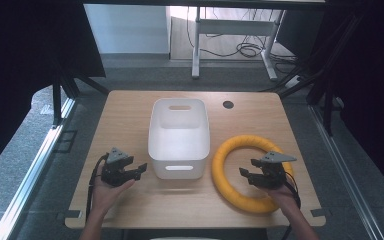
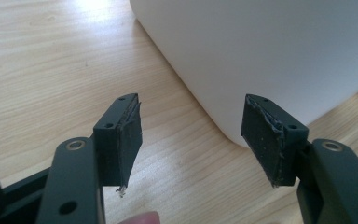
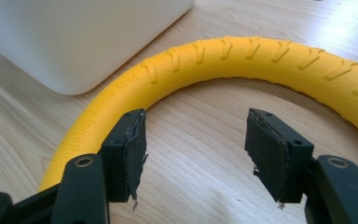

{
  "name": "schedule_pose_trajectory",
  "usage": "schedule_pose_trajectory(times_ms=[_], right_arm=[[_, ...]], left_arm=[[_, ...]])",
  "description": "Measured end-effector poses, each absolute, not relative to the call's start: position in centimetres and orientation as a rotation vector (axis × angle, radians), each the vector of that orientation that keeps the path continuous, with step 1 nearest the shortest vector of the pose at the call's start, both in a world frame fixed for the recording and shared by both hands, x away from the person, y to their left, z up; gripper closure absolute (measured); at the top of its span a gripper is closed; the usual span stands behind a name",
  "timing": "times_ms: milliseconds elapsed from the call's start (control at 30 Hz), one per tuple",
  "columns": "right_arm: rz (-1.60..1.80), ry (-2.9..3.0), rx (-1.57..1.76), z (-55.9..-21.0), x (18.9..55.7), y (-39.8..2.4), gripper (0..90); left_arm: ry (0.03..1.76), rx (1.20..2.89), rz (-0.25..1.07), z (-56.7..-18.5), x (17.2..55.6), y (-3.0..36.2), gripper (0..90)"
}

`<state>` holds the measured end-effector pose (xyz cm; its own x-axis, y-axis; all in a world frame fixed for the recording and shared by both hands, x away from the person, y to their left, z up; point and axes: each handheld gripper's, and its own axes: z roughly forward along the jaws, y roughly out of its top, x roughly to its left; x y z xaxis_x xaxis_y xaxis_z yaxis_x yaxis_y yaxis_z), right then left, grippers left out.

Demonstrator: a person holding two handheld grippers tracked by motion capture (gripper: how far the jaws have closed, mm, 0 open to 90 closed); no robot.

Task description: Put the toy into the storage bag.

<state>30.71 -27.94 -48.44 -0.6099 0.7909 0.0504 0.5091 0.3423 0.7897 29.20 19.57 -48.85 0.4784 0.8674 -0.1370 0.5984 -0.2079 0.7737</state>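
A large yellow ring (image 1: 232, 150) with ribbed marks lies flat on the right half of the wooden table (image 1: 130, 110). My right gripper (image 1: 246, 174) hovers over the ring's inner area, jaws apart with nothing between them; in the right gripper view the yellow ring (image 3: 205, 60) curves ahead of the open right gripper (image 3: 196, 149). A white plastic bin (image 1: 179, 136) stands at the table's middle. My left gripper (image 1: 139, 169) rests just left of the bin's near corner, open and holding nothing; in the left gripper view the white bin (image 2: 270, 51) rises close ahead of the left gripper (image 2: 191, 140).
A round cable hole (image 1: 228, 104) sits in the tabletop behind the ring. Beyond the far edge stand a white desk frame (image 1: 230, 30) and loose cables on the floor. Bare wood lies left of the bin and along the near edge.
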Motion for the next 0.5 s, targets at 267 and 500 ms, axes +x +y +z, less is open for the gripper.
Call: schedule_pose_trajectory(times_ms=[267, 500], right_arm=[[1.180, 2.249, 1.179, -47.8, 30.5, -29.2, 37.9], [1.172, 2.286, 1.152, -46.4, 29.5, -30.6, 36.3]], left_arm=[[1.208, 1.929, 0.402, -49.1, 29.4, 19.3, 37.7], [1.205, 1.929, 0.396, -48.8, 29.0, 19.4, 37.2]])
